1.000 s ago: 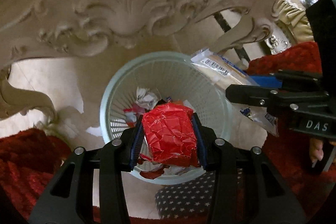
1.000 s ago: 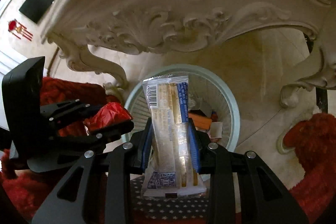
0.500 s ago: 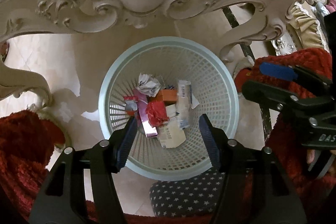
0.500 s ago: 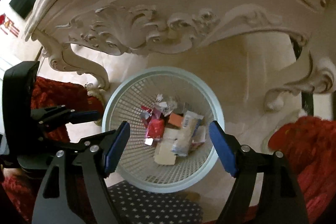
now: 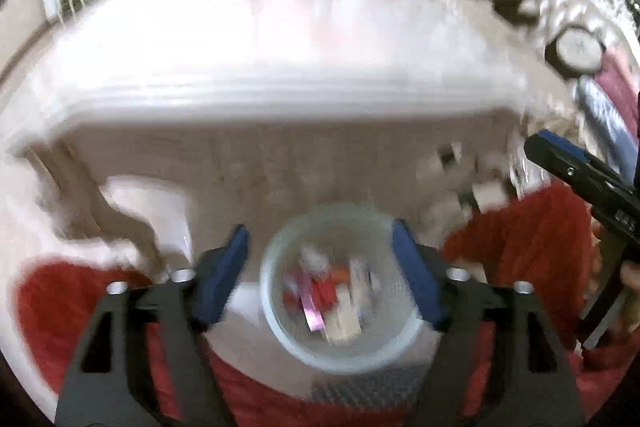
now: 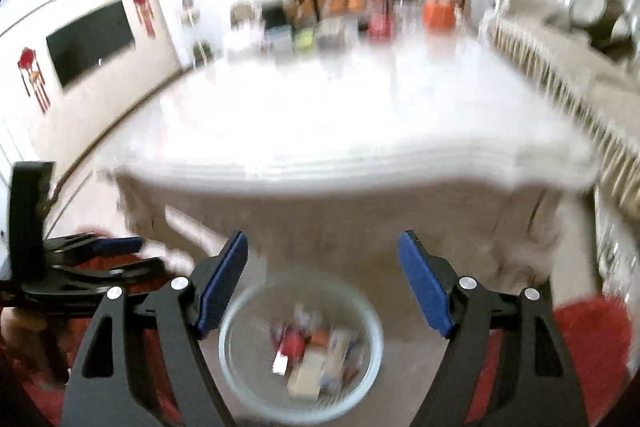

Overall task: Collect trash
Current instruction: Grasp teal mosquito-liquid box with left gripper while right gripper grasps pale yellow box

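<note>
Trash (image 5: 332, 301) in basket (image 5: 280, 323) under white table (image 6: 360, 115), both grippers' jaws opening, empty

The left gripper (image 5: 320, 259) pointed steeply downward, its blue-padded jaws opening with nothing between them. The right gripper (image 6: 322, 275) tilted down less steeply, its jaws also opening and holding nothing. Both black grippers sat side by side, each visible at the edge of the other's view.

Blurred view, left gripper (image 5: 320, 259) fingers opening, empty, above trash basket (image 5: 280, 331)
</note>
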Demonstrator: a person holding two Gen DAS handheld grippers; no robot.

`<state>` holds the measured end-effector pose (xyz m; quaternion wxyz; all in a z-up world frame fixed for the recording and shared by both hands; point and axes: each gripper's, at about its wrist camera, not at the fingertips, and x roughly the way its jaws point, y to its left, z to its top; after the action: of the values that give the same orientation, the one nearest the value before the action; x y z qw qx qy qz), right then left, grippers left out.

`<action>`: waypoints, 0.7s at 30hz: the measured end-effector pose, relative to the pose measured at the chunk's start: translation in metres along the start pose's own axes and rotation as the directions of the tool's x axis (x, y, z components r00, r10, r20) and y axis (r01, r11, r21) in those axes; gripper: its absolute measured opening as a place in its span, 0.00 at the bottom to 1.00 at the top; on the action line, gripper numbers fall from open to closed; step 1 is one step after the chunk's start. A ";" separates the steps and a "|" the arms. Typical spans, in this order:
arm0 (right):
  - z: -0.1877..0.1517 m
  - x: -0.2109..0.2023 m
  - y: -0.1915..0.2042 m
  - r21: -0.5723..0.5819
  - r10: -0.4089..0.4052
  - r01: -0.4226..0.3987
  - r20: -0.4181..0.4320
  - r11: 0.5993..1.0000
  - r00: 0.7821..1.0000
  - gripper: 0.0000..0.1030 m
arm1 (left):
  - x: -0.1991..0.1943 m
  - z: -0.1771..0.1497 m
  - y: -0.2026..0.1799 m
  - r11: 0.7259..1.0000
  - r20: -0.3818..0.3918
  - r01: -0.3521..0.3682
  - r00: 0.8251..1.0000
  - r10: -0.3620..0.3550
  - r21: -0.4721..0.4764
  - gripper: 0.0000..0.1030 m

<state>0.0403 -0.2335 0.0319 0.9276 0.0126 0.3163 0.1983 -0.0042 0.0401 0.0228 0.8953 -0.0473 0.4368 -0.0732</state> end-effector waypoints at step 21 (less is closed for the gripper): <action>0.222 0.170 -0.037 -0.030 -0.061 0.064 0.086 0.998 0.994 0.83 | 0.136 0.298 0.055 0.963 0.187 -0.163 0.961 0.205 -0.214 0.79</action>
<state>0.3074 -0.1808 0.1055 0.9461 -0.0039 0.2733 0.1737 0.3187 0.0774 0.0923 0.9299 -0.1018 0.3485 0.0595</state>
